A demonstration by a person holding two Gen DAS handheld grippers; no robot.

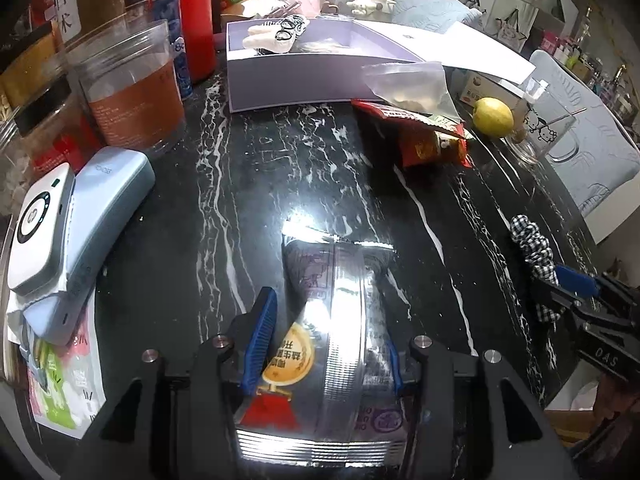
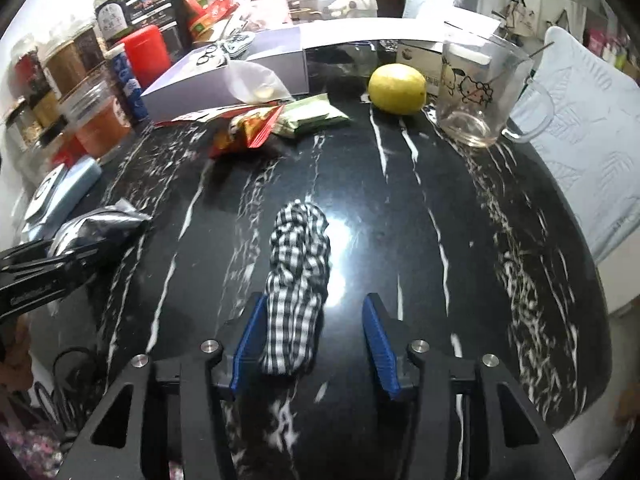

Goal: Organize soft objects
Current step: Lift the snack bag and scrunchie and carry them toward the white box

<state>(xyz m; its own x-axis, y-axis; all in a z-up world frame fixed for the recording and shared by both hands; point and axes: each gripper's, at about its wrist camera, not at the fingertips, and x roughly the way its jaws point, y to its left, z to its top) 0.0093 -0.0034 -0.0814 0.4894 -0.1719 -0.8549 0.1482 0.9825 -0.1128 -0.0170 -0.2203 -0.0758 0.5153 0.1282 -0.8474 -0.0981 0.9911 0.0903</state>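
My left gripper (image 1: 324, 344) is shut on a silver foil snack packet (image 1: 336, 320), whose front end rests over the black marble table (image 1: 280, 168). The packet (image 2: 100, 228) also shows at the left of the right wrist view, in the left gripper (image 2: 48, 268). A black-and-white checked fabric scrunchie (image 2: 298, 280) lies on the table between the fingers of my right gripper (image 2: 316, 340), which is open; it touches the left pad (image 2: 250, 340) and stands apart from the right pad. The scrunchie (image 1: 532, 252) and right gripper (image 1: 576, 292) show at the right of the left wrist view.
An open lilac box (image 1: 304, 76) stands at the back, holding a white plush item (image 1: 276, 34). Red snack packets (image 1: 424, 136), a clear bag (image 1: 412, 84), a lemon (image 2: 397, 89) and a glass cup (image 2: 480, 92) lie beyond. Jars (image 1: 132, 92) and a pale blue case (image 1: 100, 216) sit left.
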